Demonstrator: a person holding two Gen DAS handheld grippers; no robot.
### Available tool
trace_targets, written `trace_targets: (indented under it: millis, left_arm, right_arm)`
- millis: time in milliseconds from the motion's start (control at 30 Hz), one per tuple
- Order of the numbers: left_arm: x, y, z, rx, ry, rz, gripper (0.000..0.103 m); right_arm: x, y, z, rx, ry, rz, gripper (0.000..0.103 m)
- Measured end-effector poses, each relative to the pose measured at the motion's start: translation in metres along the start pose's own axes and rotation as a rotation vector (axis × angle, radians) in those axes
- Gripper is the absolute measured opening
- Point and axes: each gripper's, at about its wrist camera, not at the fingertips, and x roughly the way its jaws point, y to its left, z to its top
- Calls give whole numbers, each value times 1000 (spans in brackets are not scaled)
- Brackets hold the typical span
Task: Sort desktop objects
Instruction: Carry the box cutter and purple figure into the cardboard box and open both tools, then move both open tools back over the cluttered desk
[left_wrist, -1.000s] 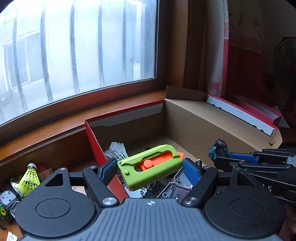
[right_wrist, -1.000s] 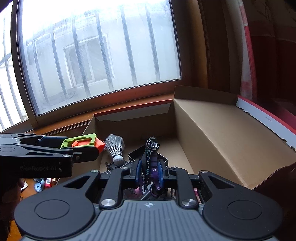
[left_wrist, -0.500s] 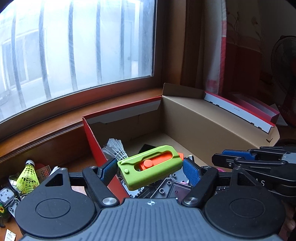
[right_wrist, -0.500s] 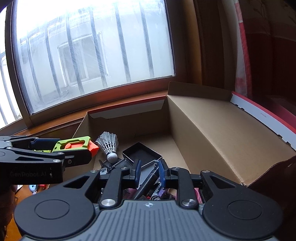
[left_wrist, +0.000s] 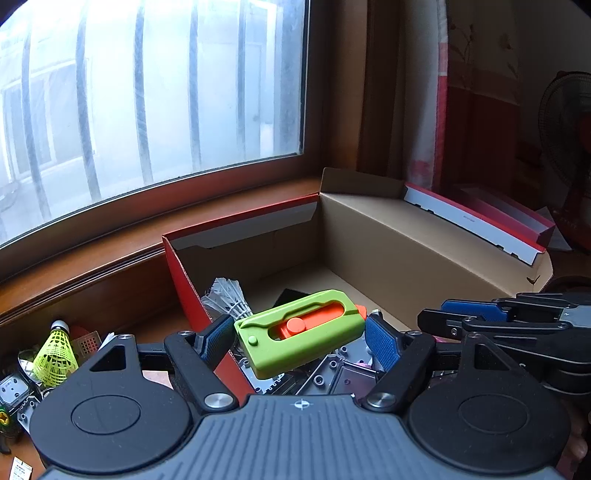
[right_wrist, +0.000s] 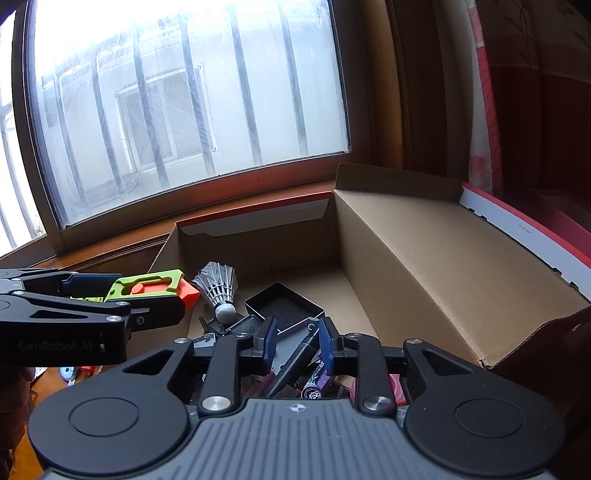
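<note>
My left gripper (left_wrist: 299, 338) is shut on a green and orange utility knife (left_wrist: 301, 332), held above the left edge of the open cardboard box (left_wrist: 406, 240). The knife also shows in the right wrist view (right_wrist: 151, 286). My right gripper (right_wrist: 297, 341) is open and empty above the box's near end, over a black pen (right_wrist: 291, 363) and a purple patterned pen (right_wrist: 317, 382) that lie in the box. The right gripper shows at the right of the left wrist view (left_wrist: 476, 317).
In the box lie a white shuttlecock (right_wrist: 219, 288), a black tray (right_wrist: 284, 306) and grey plastic parts (left_wrist: 343, 373). Left of the box a yellow shuttlecock (left_wrist: 55, 350) and small items lie on the wooden desk. The window sill runs behind.
My right gripper opened and let go of the purple patterned pen, which now lies in the box. My left gripper keeps holding the knife and has barely moved.
</note>
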Motion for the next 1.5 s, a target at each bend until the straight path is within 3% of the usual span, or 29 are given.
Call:
trace_targets:
  millis: [267, 733, 967, 1500]
  left_arm:
    - [-4, 1, 0, 4, -13, 5, 77]
    - [-15, 8, -6, -13, -6, 47, 79]
    - [-30, 29, -17, -58, 0, 114, 84]
    - [-87, 122, -71, -240, 56, 324, 84]
  right_arm:
    - [-1, 3, 0, -2, -2, 3, 39]
    - [-1, 12, 0, -9, -5, 20, 47]
    - [2, 23, 0, 0, -22, 49, 63]
    - [8, 104, 0, -95, 4, 204, 63]
